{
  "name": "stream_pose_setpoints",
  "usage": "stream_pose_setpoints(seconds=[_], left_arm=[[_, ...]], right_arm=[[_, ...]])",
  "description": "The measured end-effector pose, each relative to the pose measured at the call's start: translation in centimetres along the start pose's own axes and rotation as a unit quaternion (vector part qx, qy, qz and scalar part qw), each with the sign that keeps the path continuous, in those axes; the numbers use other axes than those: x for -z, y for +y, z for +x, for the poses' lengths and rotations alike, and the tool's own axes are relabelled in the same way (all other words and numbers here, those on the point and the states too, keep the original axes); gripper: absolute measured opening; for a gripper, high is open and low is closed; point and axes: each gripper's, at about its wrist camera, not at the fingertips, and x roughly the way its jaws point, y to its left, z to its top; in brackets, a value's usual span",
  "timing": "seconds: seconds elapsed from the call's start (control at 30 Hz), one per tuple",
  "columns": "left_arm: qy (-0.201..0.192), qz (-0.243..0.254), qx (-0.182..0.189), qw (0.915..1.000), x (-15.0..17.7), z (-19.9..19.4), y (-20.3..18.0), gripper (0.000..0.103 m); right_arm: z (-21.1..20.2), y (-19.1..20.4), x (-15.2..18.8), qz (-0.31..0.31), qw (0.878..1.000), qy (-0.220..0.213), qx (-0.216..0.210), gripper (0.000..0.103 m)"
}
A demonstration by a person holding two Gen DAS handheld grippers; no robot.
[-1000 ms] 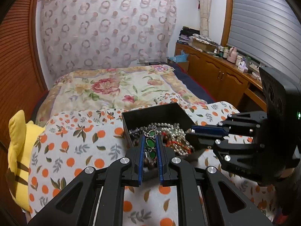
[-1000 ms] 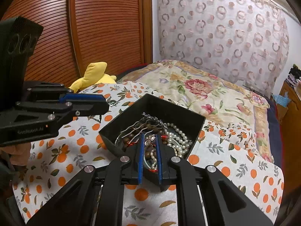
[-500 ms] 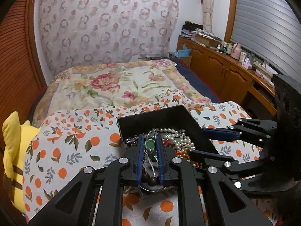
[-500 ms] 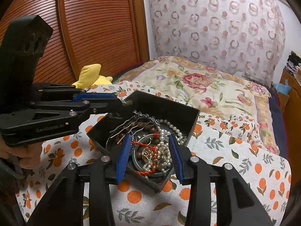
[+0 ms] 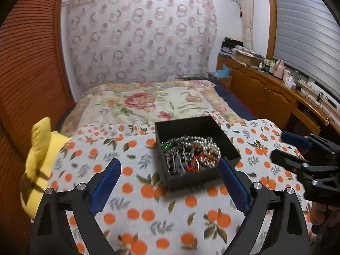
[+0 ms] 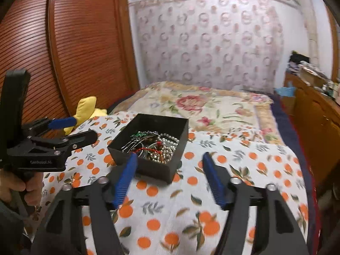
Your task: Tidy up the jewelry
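A black open box [image 5: 225, 140] [image 6: 180, 131] stands on the orange-print cloth, filled with tangled jewelry [image 5: 191, 155] [image 6: 153, 146]: pearl strands, a green-stone necklace, dark beads, a red cord, silver pieces. My left gripper [image 5: 167, 172] is open and empty, pulled back in front of the box; it also shows in the right wrist view [image 6: 80, 130]. My right gripper [image 6: 167, 165] is open and empty, just in front of the box's near right corner; it also shows in the left wrist view [image 5: 284, 146].
The orange-print cloth [image 5: 148, 208] covers the near surface. A floral bedspread [image 5: 148, 104] lies beyond. A yellow plush toy [image 5: 40, 155] sits at the left edge by the slatted wooden doors [image 6: 63, 53]. A cluttered wooden cabinet [image 5: 276, 93] runs along the right.
Both grippers opened, let go of the jewelry into the box, and drew back and up from it. The green-stone necklace now lies in the box.
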Motion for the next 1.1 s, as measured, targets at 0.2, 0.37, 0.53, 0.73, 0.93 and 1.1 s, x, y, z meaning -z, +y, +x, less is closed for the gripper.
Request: stream_pose_setpoints(seconds=[0.2, 0.37, 0.53, 0.73, 0.93, 1.1], left_arm=[[-0.01, -0.004, -0.032, 0.9994, 2.5, -4.0, -0.3, 0.095], [-0.018, -0.004, -0.044, 0.9989, 4.3, -6.6, -0.5, 0.095], [-0.026, -0.009, -0.049, 0.9984, 5.4, -8.7, -0.4, 0.095], [-0.037, -0.011, -0.048, 0.9981, 6.2, -10.2, -0.5, 0.095], [-0.043, -0.013, -0.048, 0.9978, 6.3, -11.0, -0.6, 0.095], [-0.044, -0.012, -0.047, 0.9978, 6.3, -11.1, -0.7, 0.095]], right_arm=[[-4.3, 0.8, 1.8, 0.015, 0.999, -0.035, 0.032, 0.092], [-6.9, 1.8, 3.0, 0.018, 0.997, -0.054, 0.052, 0.101], [-8.3, 2.2, 3.8, 0.026, 0.996, -0.058, 0.069, 0.101], [-9.3, 2.5, 4.3, 0.026, 0.995, -0.065, 0.075, 0.101], [-9.6, 2.8, 4.5, 0.024, 0.995, -0.067, 0.074, 0.101], [-10.0, 3.0, 4.4, 0.025, 0.994, -0.071, 0.076, 0.1]])
